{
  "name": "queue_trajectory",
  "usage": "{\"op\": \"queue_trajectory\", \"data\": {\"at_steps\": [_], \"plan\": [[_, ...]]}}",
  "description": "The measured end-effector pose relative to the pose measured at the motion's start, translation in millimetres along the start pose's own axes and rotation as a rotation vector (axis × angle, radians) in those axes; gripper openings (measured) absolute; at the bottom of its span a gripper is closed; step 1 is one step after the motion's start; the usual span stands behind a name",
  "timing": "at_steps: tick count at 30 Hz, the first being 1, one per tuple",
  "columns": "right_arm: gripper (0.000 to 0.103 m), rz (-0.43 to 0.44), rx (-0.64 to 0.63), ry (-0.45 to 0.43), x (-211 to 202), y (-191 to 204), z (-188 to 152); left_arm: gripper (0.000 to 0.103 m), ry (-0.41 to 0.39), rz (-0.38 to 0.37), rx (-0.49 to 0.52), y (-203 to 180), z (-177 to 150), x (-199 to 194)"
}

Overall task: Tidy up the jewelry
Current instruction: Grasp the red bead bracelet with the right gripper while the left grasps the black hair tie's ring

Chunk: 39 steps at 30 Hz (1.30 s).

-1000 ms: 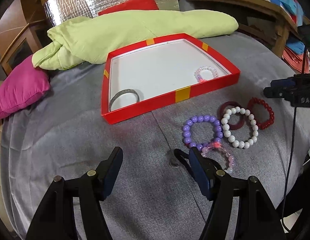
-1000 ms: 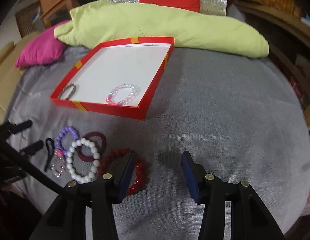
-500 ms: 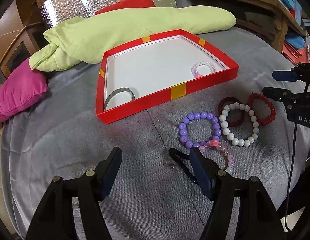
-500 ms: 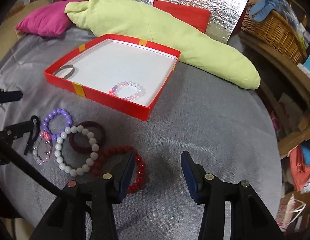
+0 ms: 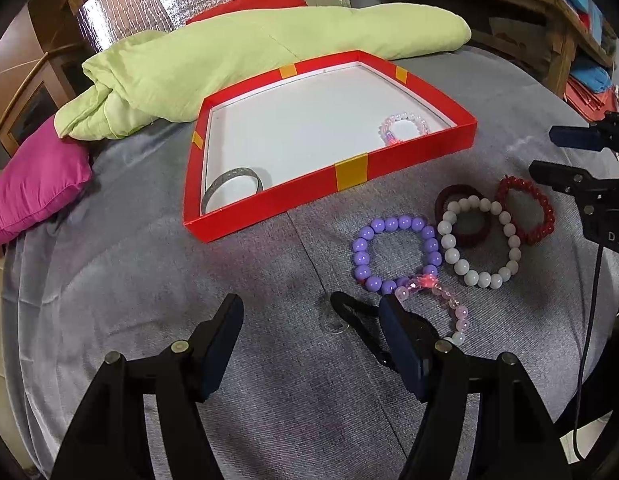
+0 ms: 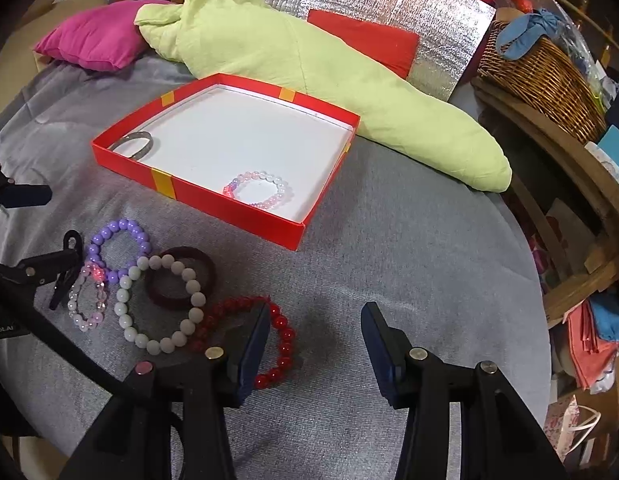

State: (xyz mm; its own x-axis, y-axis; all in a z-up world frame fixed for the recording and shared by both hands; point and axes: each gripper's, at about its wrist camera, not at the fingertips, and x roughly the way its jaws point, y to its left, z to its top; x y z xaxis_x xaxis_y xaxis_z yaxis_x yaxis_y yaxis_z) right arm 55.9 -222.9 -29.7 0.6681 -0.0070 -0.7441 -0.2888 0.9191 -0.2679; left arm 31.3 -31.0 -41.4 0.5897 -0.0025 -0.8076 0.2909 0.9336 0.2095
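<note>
A red tray [image 5: 351,178] is seen on a grey cloth-covered surface [image 5: 149,280], holding a silver bangle [image 5: 231,182] and a pale pink bead bracelet [image 5: 405,126]. In front of it, purple [image 5: 395,254], white [image 5: 479,240], dark maroon [image 5: 449,196] and red [image 5: 527,210] bracelets are clustered together. The left gripper [image 5: 311,320] and right gripper [image 6: 315,322] are held above the cloth, jaws spread, nothing between them.
</note>
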Motion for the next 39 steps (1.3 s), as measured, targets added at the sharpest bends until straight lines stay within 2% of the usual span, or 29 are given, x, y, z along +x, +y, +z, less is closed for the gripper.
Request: {"op": "queue_trajectory", "data": {"at_steps": [5, 8, 15, 17, 20, 22, 24, 27, 29, 31, 32, 34, 36, 39], "plan": [[0.051, 0.014, 0.014, 0.006, -0.8, -3.1, -3.1, 0.071, 0.008, 0.006, 0.0, -1.6, -3.8, 2.0], [0.051, 0.052, 0.06, 0.025, 3.4, -13.6, -6.8, 0.071, 0.027, -0.007, -0.009, -0.4, -8.1, 4.6], [0.051, 0.158, 0.167, 0.081, 19.0, -35.0, -15.9, 0.071, 0.054, -0.114, -0.056, 11.0, -17.3, 4.8], [0.047, 0.192, 0.182, 0.107, 26.2, -35.6, -19.1, 0.071, 0.059, -0.137, -0.064, 13.8, -20.0, 4.9], [0.034, 0.215, 0.19, 0.113, 31.5, -34.5, -21.9, 0.071, 0.06, -0.151, -0.06, 13.9, -20.8, 4.2], [0.017, 0.215, 0.183, 0.105, 31.5, -33.6, -21.7, 0.071, 0.06, -0.162, -0.062, 12.7, -19.7, 5.2], [0.011, 0.21, 0.179, 0.095, 31.0, -32.3, -21.6, 0.071, 0.051, -0.174, -0.063, 11.6, -17.6, 4.6], [0.011, 0.204, 0.182, 0.081, 30.0, -32.8, -20.3, 0.071, 0.027, -0.204, -0.07, 12.5, -13.5, 1.3], [0.011, 0.204, 0.199, 0.072, 28.9, -35.2, -19.1, 0.064, 0.014, -0.221, -0.077, 12.6, -9.7, 1.0], [0.011, 0.205, 0.217, 0.064, 28.6, -37.0, -16.0, 0.047, 0.014, -0.23, -0.086, 13.4, -5.4, 3.4], [0.011, 0.211, 0.228, 0.058, 27.7, -38.1, -14.5, 0.045, 0.018, -0.236, -0.096, 14.8, -3.4, 6.0], [0.011, 0.217, 0.239, 0.052, 28.2, -36.8, -10.6, 0.032, 0.032, -0.249, -0.117, 17.8, -1.3, 11.3], [0.011, 0.223, 0.245, 0.045, 27.6, -36.2, -8.6, 0.026, 0.046, -0.28, -0.139, 19.8, 0.1, 16.3], [0.011, 0.239, 0.265, 0.032, 25.9, -38.0, -5.4, 0.024, 0.039, -0.288, -0.143, 19.9, 1.7, 17.1]]}}
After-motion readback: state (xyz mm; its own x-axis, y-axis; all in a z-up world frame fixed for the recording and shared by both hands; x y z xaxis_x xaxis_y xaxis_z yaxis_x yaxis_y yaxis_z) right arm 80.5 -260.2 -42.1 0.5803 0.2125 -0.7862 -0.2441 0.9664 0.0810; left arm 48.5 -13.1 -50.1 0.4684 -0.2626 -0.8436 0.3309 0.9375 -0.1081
